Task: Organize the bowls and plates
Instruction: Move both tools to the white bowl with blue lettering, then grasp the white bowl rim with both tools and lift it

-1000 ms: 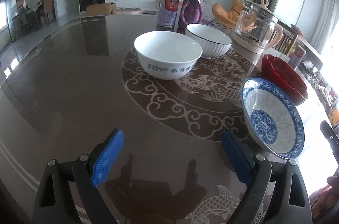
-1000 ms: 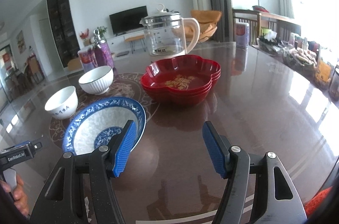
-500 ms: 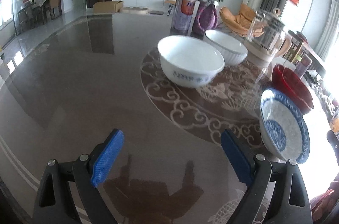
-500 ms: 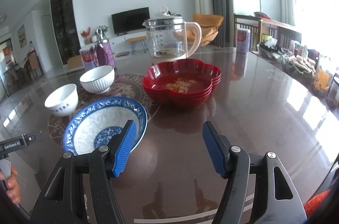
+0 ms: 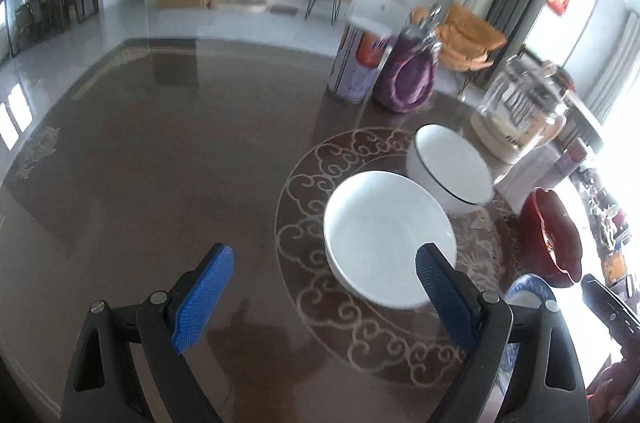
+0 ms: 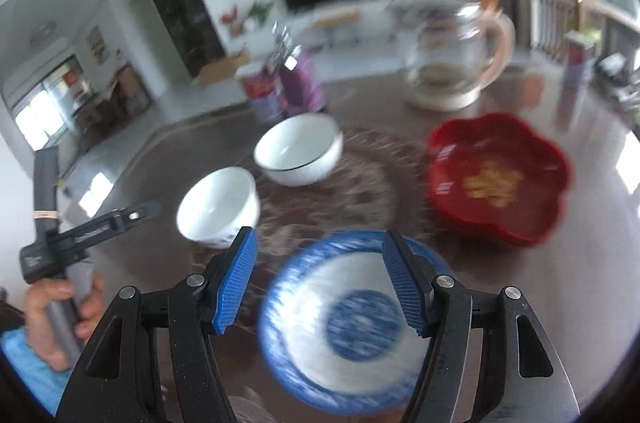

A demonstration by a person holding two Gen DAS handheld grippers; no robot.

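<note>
Blue-patterned bowl [image 6: 356, 327] sits on the dark table [image 5: 160, 159] straight under the right gripper [image 6: 320, 283] — its far rim shows between the two blue pads, wall not touched as far as the blurred frame lets me tell. Fingers apart, nothing clamped. Plain white bowl [image 5: 384, 239] lies just beyond the left gripper [image 5: 320, 295], toward 1 o'clock; its near-right rim is behind the right-hand pad in that view, contact unclear. Those fingers are spread wide too, empty.

Step in hand, as I read it: reach phase, each gripper lining up on its own bowl, no grasp made yet. Next move likely calls for dropping one pad inside the rim and one outside, then closing on the wall — thin glazed rim, may slip.

Outward: black-rimmed white bowl [image 5: 452, 167] at 1 o'clock of the plain one, nearly touching it. Red flower-shaped dishes [image 6: 500, 179] at 1 o'clock of the blue bowl, apart from it. Glass kettle [image 6: 452, 59] further back.
</note>
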